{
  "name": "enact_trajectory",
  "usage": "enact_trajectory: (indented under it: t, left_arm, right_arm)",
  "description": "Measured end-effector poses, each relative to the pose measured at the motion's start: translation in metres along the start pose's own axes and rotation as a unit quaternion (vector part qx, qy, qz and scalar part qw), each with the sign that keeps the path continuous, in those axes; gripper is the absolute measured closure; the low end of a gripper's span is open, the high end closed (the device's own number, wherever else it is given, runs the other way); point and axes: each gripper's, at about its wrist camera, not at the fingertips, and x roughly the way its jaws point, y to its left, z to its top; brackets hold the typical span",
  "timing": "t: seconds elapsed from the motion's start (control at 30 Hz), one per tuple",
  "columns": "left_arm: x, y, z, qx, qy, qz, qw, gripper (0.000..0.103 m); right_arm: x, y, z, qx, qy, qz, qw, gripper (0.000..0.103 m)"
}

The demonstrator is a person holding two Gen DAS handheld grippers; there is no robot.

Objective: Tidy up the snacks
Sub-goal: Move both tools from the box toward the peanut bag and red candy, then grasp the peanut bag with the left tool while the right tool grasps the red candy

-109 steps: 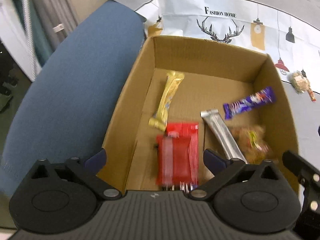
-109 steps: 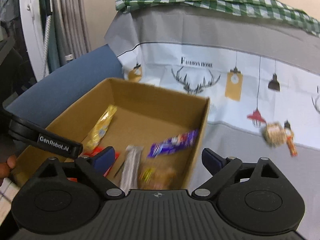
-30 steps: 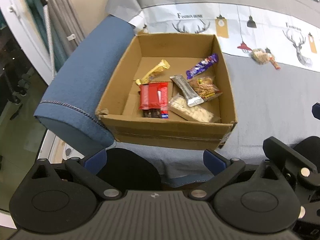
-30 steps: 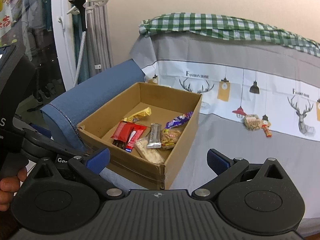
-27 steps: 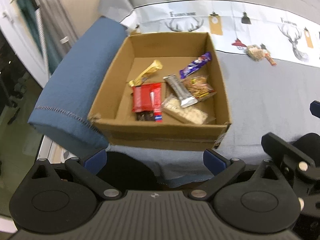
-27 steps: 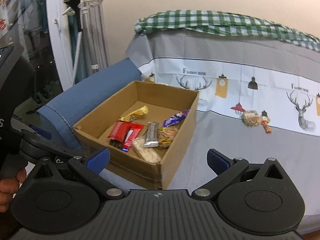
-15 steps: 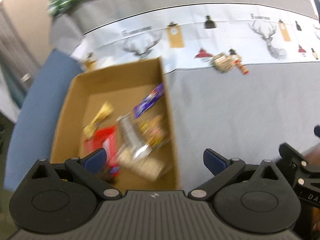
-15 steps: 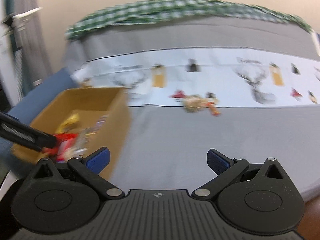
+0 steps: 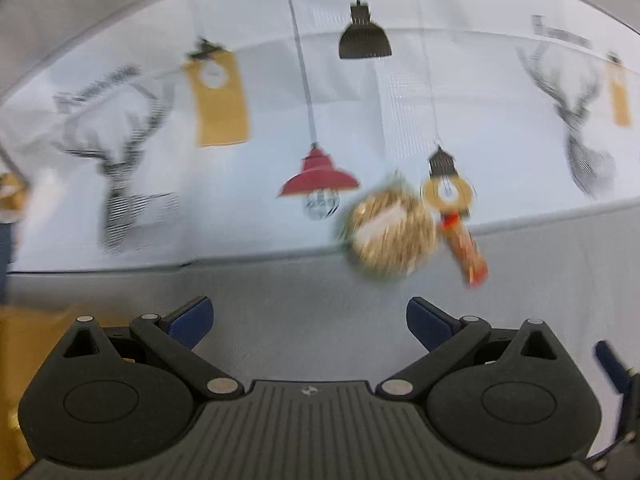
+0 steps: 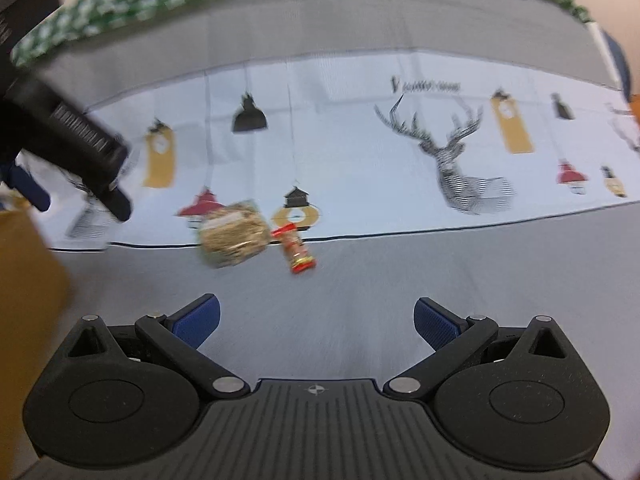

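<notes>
Left gripper (image 9: pixel 308 322) fingers apart, empty, right gripper (image 10: pixel 316 322) fingers apart, empty, tan snack bag (image 9: pixel 390 236) touching red snack (image 9: pixel 464 248) on sofa seat (image 9: pixel 300 292), at backrest edge, box (image 10: pixel 24 280) far left.

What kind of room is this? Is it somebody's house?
Probably a home, maybe a bedroom: a soft grey cover printed with deer and lamps, a green checked cloth behind it, and wrapped snacks lying on top.

Round tan snack pkt (image 9: pixel 390 236) & small red-orange pkt (image 9: pixel 466 250) lie side by side, nearly touching, on grey cover; both blurred.
</notes>
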Motion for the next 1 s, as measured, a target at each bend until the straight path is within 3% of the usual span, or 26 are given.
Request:
enact_trajectory:
  t: [0.13, 0.23, 0.27, 0.33, 0.43, 0.53, 0.7, 0.73, 0.8, 0.83, 0.9, 1.0]
  left_arm:
    - [0.060, -0.025, 0.041, -0.020, 0.034, -0.012, 0.9991, 0.000]
    - [0.100, -0.043, 0.058, -0.020, 0.063, -0.016, 0.9977, 0.000]
    - [0.114, -0.047, 0.060, -0.013, 0.080, -0.007, 0.9967, 0.000]
    - [0.122, -0.039, 0.057, -0.030, 0.083, -0.028, 0.9957, 0.000]
    - [0.122, -0.026, 0.053, -0.028, 0.076, -0.035, 0.9961, 0.000]
    - [0.123, -0.021, 0.053, -0.026, 0.078, -0.037, 0.9959, 0.000]
    - [0.125, -0.026, 0.055, -0.029, 0.084, -0.019, 0.9959, 0.001]
    - [0.120, -0.033, 0.053, -0.027, 0.078, -0.019, 0.9964, 0.015]
    - [0.102, -0.040, 0.051, -0.028, 0.051, 0.000, 0.9983, 0.018]
    - [0.094, -0.042, 0.049, -0.023, 0.041, 0.012, 0.9988, 0.019]
    - [0.073, -0.041, 0.041, -0.012, 0.024, 0.006, 0.9996, 0.019]
    - [0.030, -0.034, 0.021, 0.008, 0.003, -0.012, 0.9999, 0.018]
  right_arm:
    - [0.089, -0.009, 0.011, -0.034, 0.015, 0.004, 0.999, 0.001]
    - [0.146, -0.010, 0.015, -0.030, 0.046, 0.032, 0.998, 0.000]
    - [0.155, -0.008, 0.013, -0.045, 0.036, 0.019, 0.998, 0.001]
    - [0.167, -0.008, 0.015, -0.081, -0.001, 0.005, 0.997, 0.001]
    - [0.174, -0.025, 0.020, -0.038, -0.001, 0.004, 0.999, 0.001]
    - [0.174, -0.026, 0.017, -0.041, -0.003, 0.005, 0.999, 0.001]
    - [0.164, -0.017, 0.013, -0.034, 0.003, -0.030, 0.999, 0.001]
    - [0.161, -0.013, 0.012, -0.035, 0.003, -0.034, 0.999, 0.008]
    - [0.152, -0.006, 0.010, -0.052, -0.008, -0.008, 0.999, 0.066]
    - [0.148, 0.001, 0.010, -0.075, -0.005, 0.001, 0.997, 0.085]
    - [0.142, 0.009, 0.011, -0.086, 0.006, -0.005, 0.996, 0.086]
    - [0.118, -0.001, 0.019, -0.041, -0.002, -0.001, 0.999, 0.086]
